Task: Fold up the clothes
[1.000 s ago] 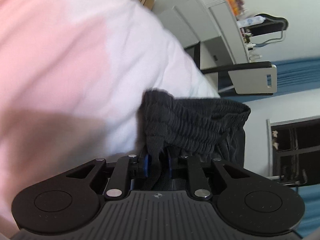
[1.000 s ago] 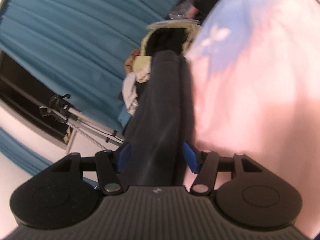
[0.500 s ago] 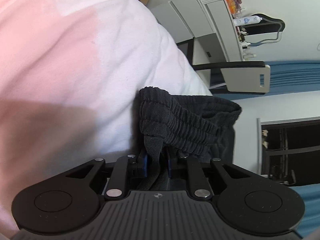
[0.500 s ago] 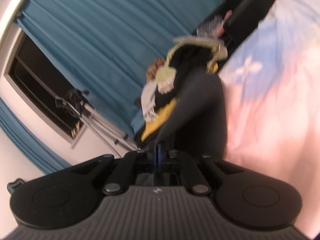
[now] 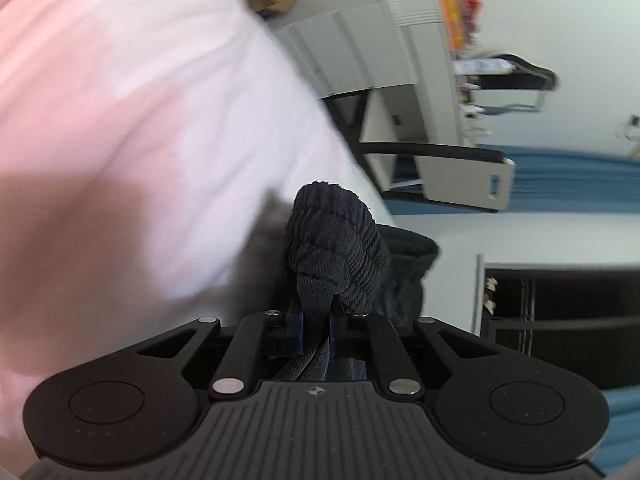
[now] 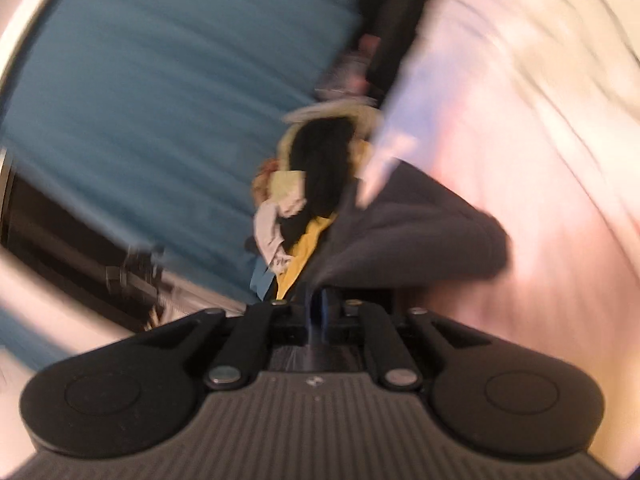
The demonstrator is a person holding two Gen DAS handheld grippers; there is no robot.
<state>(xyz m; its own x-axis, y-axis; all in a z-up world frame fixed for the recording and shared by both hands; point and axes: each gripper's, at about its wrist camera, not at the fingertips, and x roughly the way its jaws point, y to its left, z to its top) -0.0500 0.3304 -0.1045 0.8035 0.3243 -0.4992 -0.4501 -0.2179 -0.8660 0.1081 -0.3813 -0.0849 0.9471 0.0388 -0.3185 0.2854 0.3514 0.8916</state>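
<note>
A black pair of trousers lies on the pink and white bed cover [image 5: 120, 120]. Its ribbed elastic waistband [image 5: 336, 240] is bunched into a lump right in front of my left gripper [image 5: 316, 320], which is shut on it. In the blurred right wrist view, the dark cloth [image 6: 420, 236] rises off the bed cover [image 6: 540, 120] in a raised fold. My right gripper [image 6: 318, 308] pinches a thin edge of that cloth between its blue pads, and its jaws are easing open.
A pile of mixed clothes [image 6: 304, 184] sits at the bed's far end, in front of a blue curtain [image 6: 160, 100]. A tripod [image 6: 136, 272] stands by the dark window. White cabinets [image 5: 380, 40] and a chair [image 5: 460, 176] stand beyond the bed's edge.
My right gripper shut on the dark cloth, then swung up and away, lifting it into a fold. The waistband in my left gripper bunched tighter and shifted a little.
</note>
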